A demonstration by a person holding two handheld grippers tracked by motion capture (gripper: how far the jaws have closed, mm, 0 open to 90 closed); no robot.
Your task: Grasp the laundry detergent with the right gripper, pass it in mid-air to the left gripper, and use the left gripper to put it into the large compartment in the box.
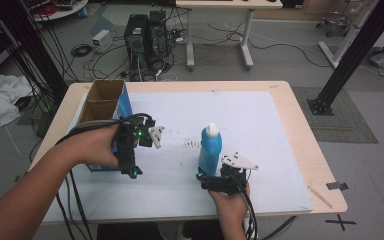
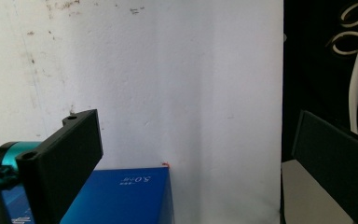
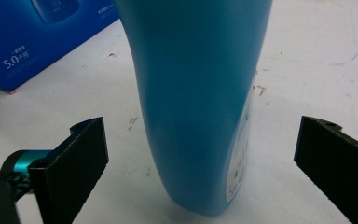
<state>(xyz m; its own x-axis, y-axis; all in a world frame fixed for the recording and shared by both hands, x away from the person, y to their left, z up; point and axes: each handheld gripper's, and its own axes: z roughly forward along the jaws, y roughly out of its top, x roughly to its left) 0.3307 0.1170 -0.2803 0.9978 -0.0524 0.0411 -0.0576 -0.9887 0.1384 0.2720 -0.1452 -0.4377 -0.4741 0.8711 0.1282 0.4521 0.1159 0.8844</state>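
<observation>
Blue plastic, smooth and glossy, makes up the tall bottle with a white cap (image 1: 210, 149) that is stood upright on the white sheet covering the wooden table (image 1: 300, 145), a little right of the table's middle. In the right gripper view the bottle (image 3: 196, 93) is seen to narrow from a broad shoulder toward its base, with a printed label (image 3: 240, 154) on one side. It is judged to be a rigid container, not fragile, and possibly weighty if filled; how full it is cannot be told. Its slick, curved wall is likely to slip under a light pinch, and its height makes it easy to tip. A hold on the lower, narrower part of the body, with the pads set square on opposite sides, is judged the safest.

The right gripper (image 1: 220, 181) is held low and level just on the near side of the bottle, the hand coming in from the bottom edge of the high view. Its jaws are spread wide, one on each side of the bottle's base and clear of it, so nothing is grasped yet.

The left gripper (image 1: 130, 145) is held by the other hand at the left, beside the open blue cardboard box (image 1: 105, 107), and is pointed downward at the sheet. Its jaws are likewise parted and nothing is held between them; a corner of the box (image 2: 121, 196) is seen below them in the left gripper view.
</observation>
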